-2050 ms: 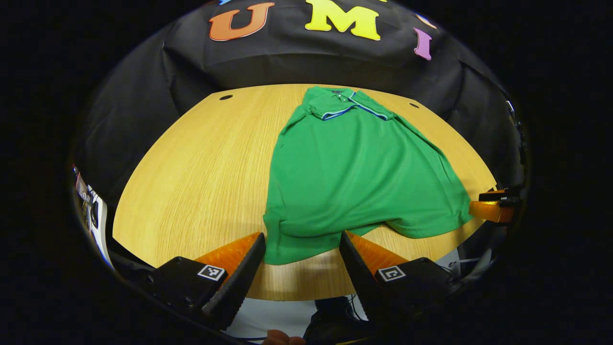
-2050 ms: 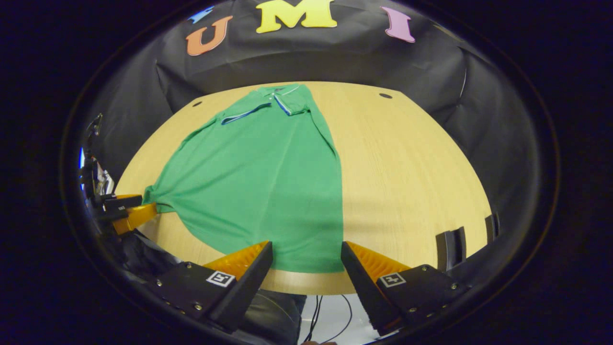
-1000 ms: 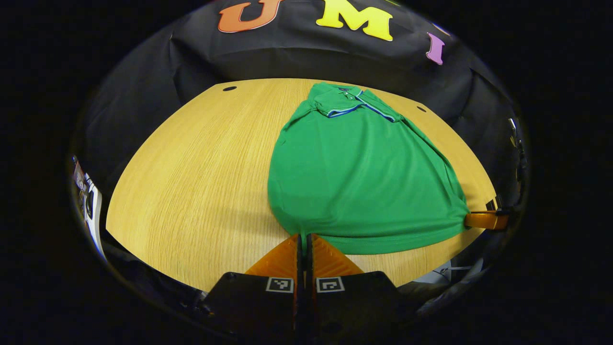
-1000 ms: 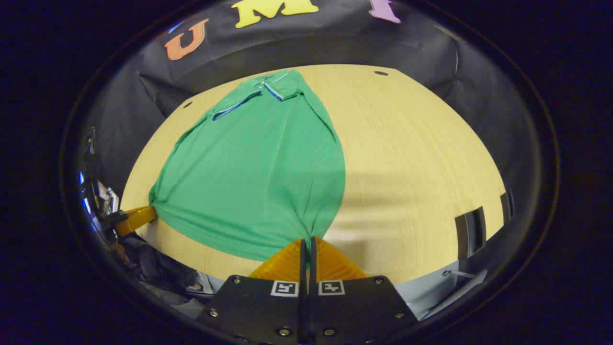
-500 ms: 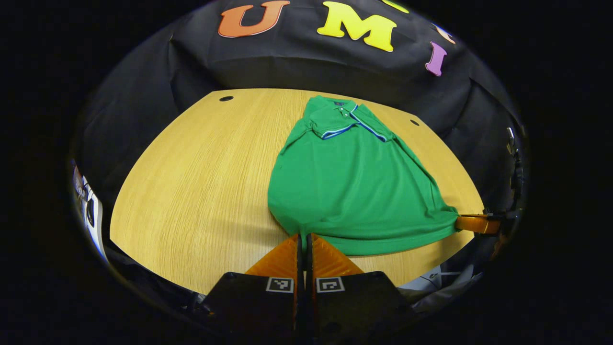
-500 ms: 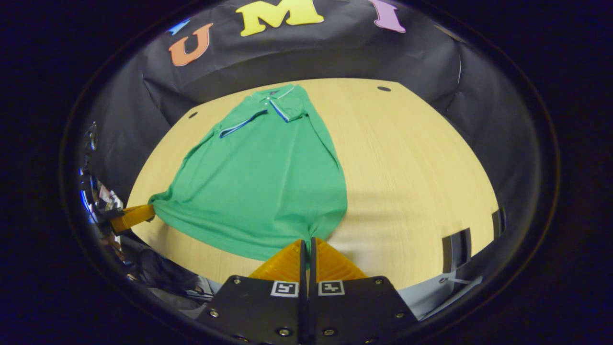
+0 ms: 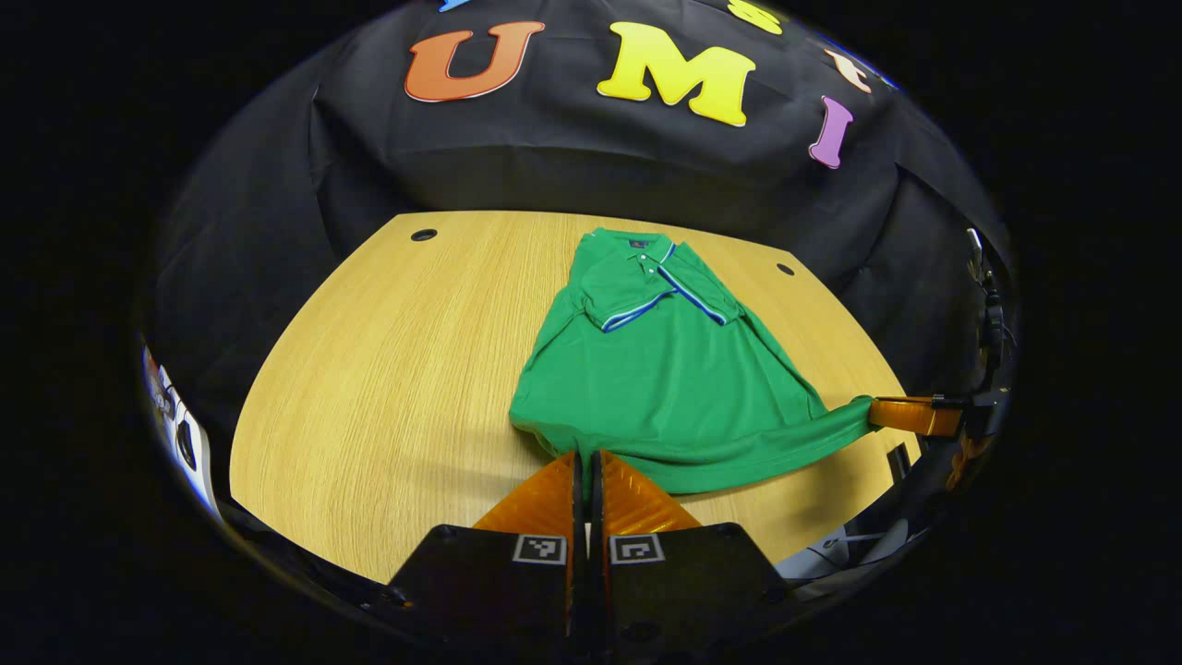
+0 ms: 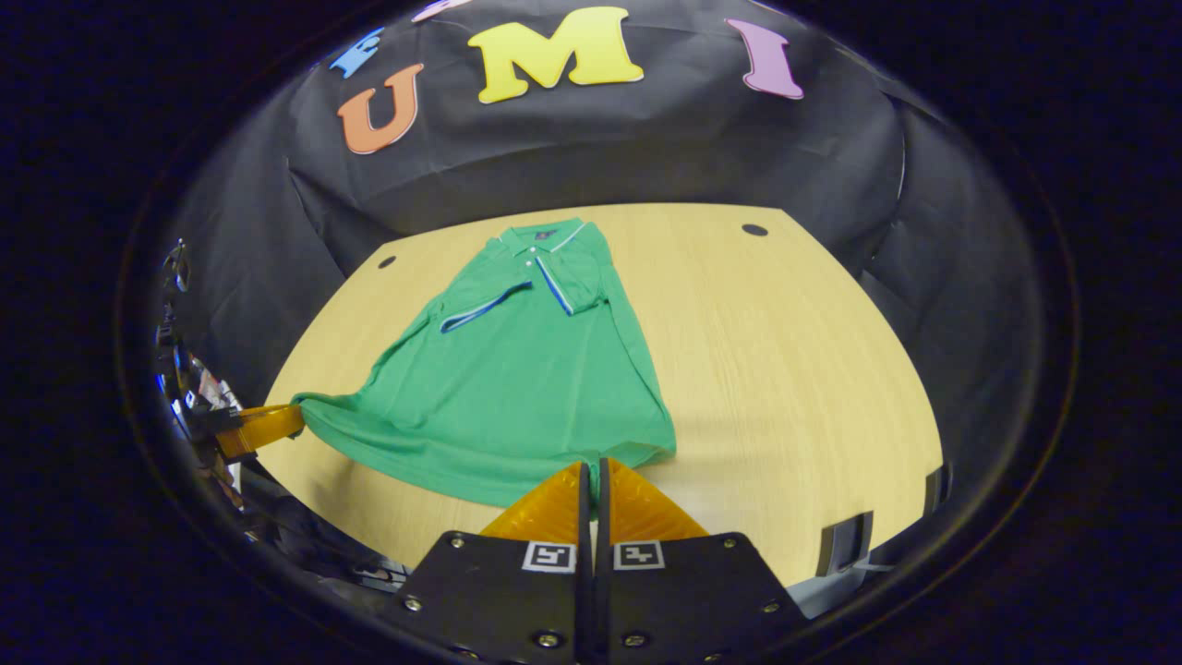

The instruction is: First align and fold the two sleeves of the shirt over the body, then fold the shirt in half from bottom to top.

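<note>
The shirt [image 7: 665, 388] lies on the table [image 7: 388, 369], collar [image 7: 637, 247] far, hem [image 8: 517, 480] near.

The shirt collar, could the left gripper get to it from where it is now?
Probably yes. The left gripper is shut on the shirt's near hem corner, and nothing stands on the table between it and the collar, though the hem would travel along.

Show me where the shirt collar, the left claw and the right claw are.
shirt collar [image 7: 646, 247], left gripper view, on the green collar at the shirt's far end.
left claw [image 7: 584, 459], left gripper view, between its tips, pinching the shirt's near hem.
right claw [image 8: 591, 466], right gripper view, between its tips, pinching the hem corner.
</note>
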Demonstrator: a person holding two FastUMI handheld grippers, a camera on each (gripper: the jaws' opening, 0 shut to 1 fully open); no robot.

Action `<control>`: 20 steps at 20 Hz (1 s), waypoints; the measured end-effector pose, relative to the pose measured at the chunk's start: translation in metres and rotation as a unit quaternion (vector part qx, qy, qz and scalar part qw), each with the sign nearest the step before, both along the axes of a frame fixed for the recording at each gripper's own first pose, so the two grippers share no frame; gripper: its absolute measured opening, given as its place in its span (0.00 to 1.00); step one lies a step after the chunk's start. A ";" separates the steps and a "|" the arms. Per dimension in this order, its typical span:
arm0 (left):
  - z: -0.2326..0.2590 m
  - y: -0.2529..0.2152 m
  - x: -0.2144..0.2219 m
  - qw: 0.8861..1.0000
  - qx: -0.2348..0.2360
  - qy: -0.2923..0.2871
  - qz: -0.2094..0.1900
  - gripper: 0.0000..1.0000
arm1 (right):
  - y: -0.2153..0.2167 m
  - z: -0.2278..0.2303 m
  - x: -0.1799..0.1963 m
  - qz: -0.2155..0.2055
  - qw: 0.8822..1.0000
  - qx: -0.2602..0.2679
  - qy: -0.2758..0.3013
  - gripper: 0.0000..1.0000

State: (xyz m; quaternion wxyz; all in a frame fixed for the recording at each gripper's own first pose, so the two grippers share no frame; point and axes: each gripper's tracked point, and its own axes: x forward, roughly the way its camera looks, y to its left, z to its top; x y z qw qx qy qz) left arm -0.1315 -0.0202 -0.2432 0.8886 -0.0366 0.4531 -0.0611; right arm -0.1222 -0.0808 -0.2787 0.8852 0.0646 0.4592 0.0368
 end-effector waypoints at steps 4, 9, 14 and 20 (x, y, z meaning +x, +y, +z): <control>0.016 0.000 0.022 1.000 -0.007 -0.013 0.012 0.03 | -0.006 0.017 0.025 -0.006 1.000 0.007 -0.021 0.01; 0.025 0.004 0.045 0.999 -0.009 -0.024 0.019 0.03 | -0.013 0.032 0.061 -0.001 0.999 0.002 -0.045 0.01; 0.026 0.001 0.088 0.999 -0.014 -0.040 0.032 0.03 | -0.008 0.044 0.103 0.006 0.998 0.004 -0.070 0.01; 0.027 0.002 0.147 0.997 -0.012 -0.061 0.038 0.03 | -0.014 0.056 0.169 -0.008 0.995 0.009 -0.101 0.01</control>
